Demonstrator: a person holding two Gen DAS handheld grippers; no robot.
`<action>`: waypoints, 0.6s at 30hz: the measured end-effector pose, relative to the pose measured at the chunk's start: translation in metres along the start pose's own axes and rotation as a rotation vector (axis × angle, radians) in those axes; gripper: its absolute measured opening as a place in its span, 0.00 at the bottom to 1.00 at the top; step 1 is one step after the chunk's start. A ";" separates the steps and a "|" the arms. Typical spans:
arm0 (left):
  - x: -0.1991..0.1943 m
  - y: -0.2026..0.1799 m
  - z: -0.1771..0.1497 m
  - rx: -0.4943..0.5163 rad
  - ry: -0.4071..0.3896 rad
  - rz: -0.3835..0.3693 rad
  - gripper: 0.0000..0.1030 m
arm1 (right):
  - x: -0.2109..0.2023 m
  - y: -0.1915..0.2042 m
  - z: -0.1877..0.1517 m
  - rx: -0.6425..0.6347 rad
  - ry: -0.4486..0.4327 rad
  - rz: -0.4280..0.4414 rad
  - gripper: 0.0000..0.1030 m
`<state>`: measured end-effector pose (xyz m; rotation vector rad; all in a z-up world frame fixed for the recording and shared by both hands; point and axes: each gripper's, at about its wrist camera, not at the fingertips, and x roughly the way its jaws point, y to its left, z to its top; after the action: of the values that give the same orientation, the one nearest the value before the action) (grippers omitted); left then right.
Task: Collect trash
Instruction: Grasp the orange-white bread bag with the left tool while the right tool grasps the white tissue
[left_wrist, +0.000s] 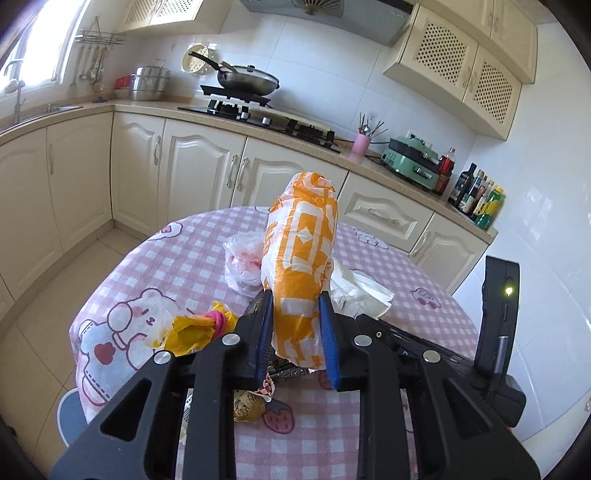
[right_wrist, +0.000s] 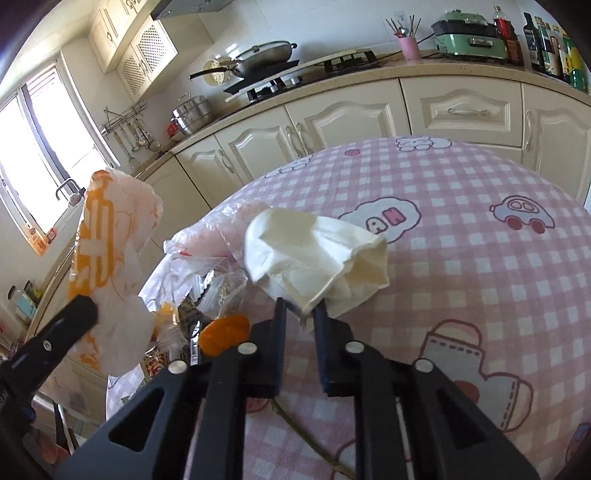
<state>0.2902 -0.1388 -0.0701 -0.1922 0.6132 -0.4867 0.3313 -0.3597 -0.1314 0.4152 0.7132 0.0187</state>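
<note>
1. We find the left gripper closed on an orange-and-white plastic bag; its blue-padded fingers press the bag's lower part from both sides, and the bag stands upright above the table.
2. We find the right gripper closed on a crumpled white napkin, pinching its lower corner. The napkin is lifted just over the pink checked tablecloth.
3. From the right wrist view, the orange-and-white bag is held up at the left, well apart from the napkin.
4. Remaining litter lies on the table's left part: a clear plastic bag behind the left gripper, a yellow wrapper with a pink item beside it, and an orange piece among foil-like wrappers.
5. We note a brown crumpled scrap under the left gripper; we cannot tell what it is.
6. Behind the table, the kitchen counter carries a wok on the stove.
</note>
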 end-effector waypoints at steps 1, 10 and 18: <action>-0.003 0.000 0.001 -0.002 -0.008 -0.002 0.21 | -0.004 0.001 0.000 -0.003 -0.010 -0.001 0.07; -0.046 0.008 0.008 -0.035 -0.097 -0.033 0.21 | -0.064 0.019 -0.001 -0.050 -0.164 0.003 0.05; -0.109 0.028 0.011 -0.060 -0.198 0.010 0.21 | -0.118 0.078 0.003 -0.149 -0.259 0.101 0.05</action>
<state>0.2299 -0.0603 -0.0151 -0.2910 0.4348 -0.4342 0.2530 -0.3076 -0.0261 0.3034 0.4319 0.1107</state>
